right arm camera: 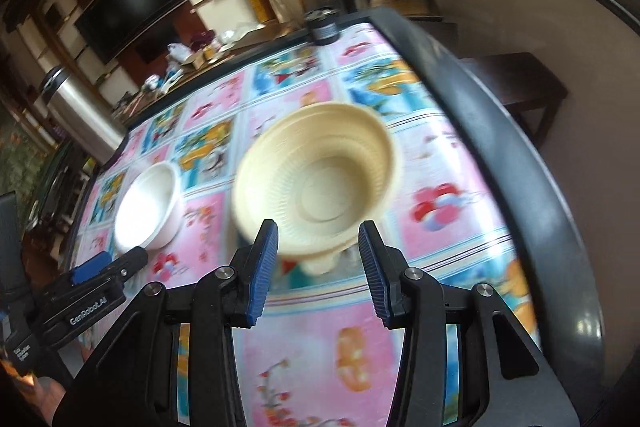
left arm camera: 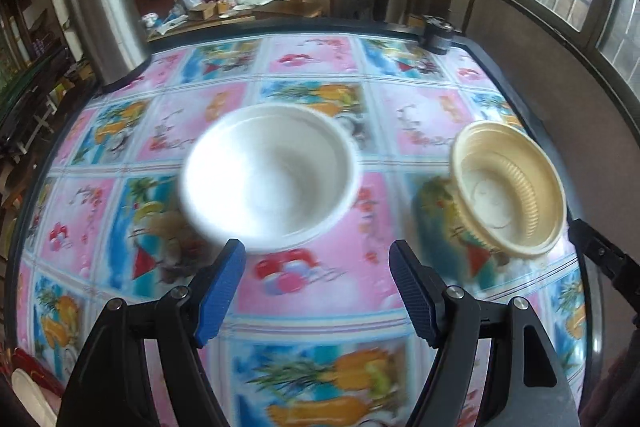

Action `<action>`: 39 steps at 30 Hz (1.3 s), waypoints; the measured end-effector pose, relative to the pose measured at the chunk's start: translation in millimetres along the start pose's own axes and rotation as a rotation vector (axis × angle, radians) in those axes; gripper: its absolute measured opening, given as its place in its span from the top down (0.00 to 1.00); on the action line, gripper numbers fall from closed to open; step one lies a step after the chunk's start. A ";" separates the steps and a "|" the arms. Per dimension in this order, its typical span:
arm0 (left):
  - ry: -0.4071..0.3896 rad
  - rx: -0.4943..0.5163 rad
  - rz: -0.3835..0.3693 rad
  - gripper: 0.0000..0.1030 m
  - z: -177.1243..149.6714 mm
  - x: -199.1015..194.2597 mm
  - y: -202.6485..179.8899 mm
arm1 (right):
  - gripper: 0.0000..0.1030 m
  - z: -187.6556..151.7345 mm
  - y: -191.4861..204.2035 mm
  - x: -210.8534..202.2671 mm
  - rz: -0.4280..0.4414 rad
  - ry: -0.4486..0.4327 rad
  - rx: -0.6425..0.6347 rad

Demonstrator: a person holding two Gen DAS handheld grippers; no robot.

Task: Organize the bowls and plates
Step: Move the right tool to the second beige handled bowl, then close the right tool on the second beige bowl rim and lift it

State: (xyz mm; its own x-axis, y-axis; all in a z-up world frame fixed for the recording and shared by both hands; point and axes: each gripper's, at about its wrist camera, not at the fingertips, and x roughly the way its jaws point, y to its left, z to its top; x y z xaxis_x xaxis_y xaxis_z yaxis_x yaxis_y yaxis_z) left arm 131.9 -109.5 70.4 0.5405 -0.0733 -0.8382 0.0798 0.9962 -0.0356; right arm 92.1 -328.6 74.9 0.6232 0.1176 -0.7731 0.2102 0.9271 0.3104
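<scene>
A white bowl [left arm camera: 268,179] stands upright on the colourful tablecloth, just beyond the fingertips of my left gripper [left arm camera: 318,251], whose jaws are wide open with nothing between them. To its right sits a stack of ribbed cream bowls [left arm camera: 508,187]. In the right wrist view the cream stack [right arm camera: 320,179] lies straight ahead of my right gripper [right arm camera: 318,231]. Its jaws stand apart on either side of the stack's near rim, and the pads do not press on it. The white bowl [right arm camera: 148,203] and my left gripper [right arm camera: 108,267] show at the left there.
A tall steel flask [left arm camera: 106,15] stands at the table's far left corner, and a small dark jar [left arm camera: 438,35] at the far right corner. The table's dark raised rim [right arm camera: 500,131] runs close to the right of the cream stack. Something red and white [left arm camera: 24,379] lies at the near left edge.
</scene>
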 end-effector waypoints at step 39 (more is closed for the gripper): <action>0.129 0.083 -0.067 0.80 -44.9 1.3 -34.7 | 0.84 -45.3 20.9 -4.3 0.111 0.047 -0.113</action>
State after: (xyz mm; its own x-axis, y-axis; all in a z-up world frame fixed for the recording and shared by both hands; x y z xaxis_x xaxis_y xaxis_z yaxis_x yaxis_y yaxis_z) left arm 92.2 -142.0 46.1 0.4201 -0.1276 -0.8985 0.1842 0.9815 -0.0532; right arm 59.8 -293.6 59.7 0.6012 0.2358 -0.7635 0.0539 0.9413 0.3332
